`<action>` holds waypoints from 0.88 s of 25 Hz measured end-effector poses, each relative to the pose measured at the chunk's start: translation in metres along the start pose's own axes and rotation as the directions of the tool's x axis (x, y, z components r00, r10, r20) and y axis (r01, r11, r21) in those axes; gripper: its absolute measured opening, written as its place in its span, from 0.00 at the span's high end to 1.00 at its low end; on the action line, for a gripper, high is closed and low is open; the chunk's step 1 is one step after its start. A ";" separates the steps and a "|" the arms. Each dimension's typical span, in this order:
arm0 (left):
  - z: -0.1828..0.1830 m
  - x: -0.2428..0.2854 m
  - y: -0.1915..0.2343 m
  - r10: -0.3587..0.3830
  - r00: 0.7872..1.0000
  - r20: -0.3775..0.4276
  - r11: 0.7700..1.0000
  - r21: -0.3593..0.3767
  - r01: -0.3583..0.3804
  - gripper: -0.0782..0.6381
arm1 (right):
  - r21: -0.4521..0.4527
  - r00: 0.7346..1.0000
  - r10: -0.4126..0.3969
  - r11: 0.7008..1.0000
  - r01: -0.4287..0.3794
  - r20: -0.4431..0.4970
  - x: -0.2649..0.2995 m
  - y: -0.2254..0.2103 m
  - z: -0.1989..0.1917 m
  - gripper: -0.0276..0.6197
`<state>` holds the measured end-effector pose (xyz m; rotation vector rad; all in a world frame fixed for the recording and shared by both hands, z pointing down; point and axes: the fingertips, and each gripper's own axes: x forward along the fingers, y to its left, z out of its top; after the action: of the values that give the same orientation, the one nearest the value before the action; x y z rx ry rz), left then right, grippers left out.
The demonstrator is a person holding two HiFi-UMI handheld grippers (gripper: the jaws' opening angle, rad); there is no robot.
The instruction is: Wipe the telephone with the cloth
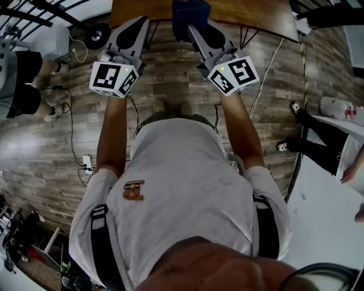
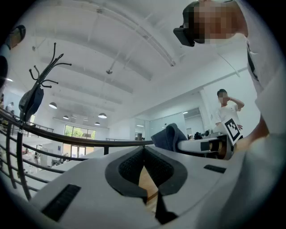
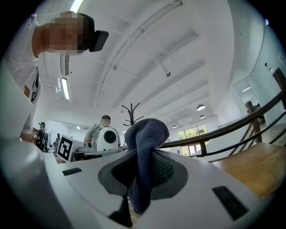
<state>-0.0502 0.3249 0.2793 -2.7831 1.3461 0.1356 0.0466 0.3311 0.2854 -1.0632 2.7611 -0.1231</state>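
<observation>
My right gripper [image 1: 192, 24] is shut on a dark blue cloth [image 1: 190, 12], which bunches up out of its jaws near the edge of a wooden table [image 1: 250, 14]. In the right gripper view the cloth [image 3: 145, 143] stands up between the black pads [image 3: 166, 172] and hangs down in front of them. My left gripper [image 1: 135, 23] is beside it on the left, its jaws shut with nothing in them [image 2: 144, 152]. From the left gripper view the cloth [image 2: 172, 136] and the right gripper [image 2: 210, 145] show to the right. No telephone is in view.
Cables and a power strip [image 1: 86, 163] lie on the wood-plank floor. A person [image 1: 28, 85] is at the left, another person's legs [image 1: 318, 142] are at the right beside a white table [image 1: 324, 216]. A coat stand [image 2: 40, 89] and a black railing [image 2: 67, 141] stand beyond.
</observation>
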 end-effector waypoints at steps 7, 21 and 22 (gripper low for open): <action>-0.006 0.003 0.001 0.001 1.000 -0.006 1.000 0.002 -0.001 0.87 | -0.007 1.000 0.003 1.000 -0.003 0.002 0.002 -0.002 -0.002 0.84; -0.010 0.001 0.036 0.002 1.000 0.010 1.000 0.020 -0.002 0.87 | -0.045 1.000 -0.022 0.999 0.022 -0.001 0.034 0.008 -0.009 0.84; -0.010 -0.001 0.043 0.002 1.000 0.012 1.000 0.018 -0.003 0.87 | -0.047 1.000 -0.026 0.999 0.026 -0.002 0.041 0.010 -0.010 0.84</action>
<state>-0.0841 0.2979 0.2895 -2.7619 1.3415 0.1388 0.0088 0.3112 0.2883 -1.1110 2.7664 -0.0641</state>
